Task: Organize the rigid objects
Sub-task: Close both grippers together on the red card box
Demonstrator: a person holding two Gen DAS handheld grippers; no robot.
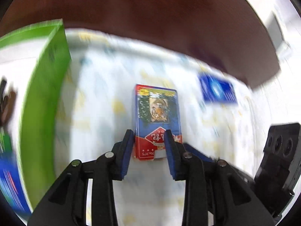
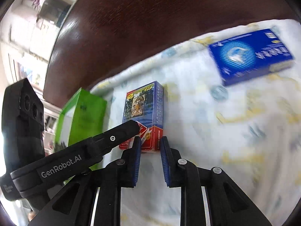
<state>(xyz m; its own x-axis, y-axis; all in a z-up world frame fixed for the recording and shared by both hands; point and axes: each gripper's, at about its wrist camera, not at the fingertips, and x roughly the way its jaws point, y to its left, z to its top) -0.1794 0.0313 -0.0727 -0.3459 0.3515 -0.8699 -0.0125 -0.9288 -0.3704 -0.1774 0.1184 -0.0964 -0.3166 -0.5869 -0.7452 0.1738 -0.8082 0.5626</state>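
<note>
A playing-card box [image 1: 157, 120] with a tiger picture, blue above and red below, is held in my left gripper [image 1: 149, 134], whose blue pads are shut on its red end. The same box shows in the right wrist view [image 2: 144, 111], with the left gripper's finger [image 2: 120, 134] across its lower part. My right gripper [image 2: 150, 141] is open just in front of the box's red end, holding nothing. A larger blue box [image 2: 250, 56] lies flat on the cloth at the far right; it also shows in the left wrist view [image 1: 217, 90].
A green box [image 1: 44, 101] stands at the left, also in the right wrist view [image 2: 85, 116]. A white patterned cloth [image 2: 225, 131] covers the dark brown table [image 2: 150, 18]. The right gripper's body [image 1: 278, 162] is at the right edge.
</note>
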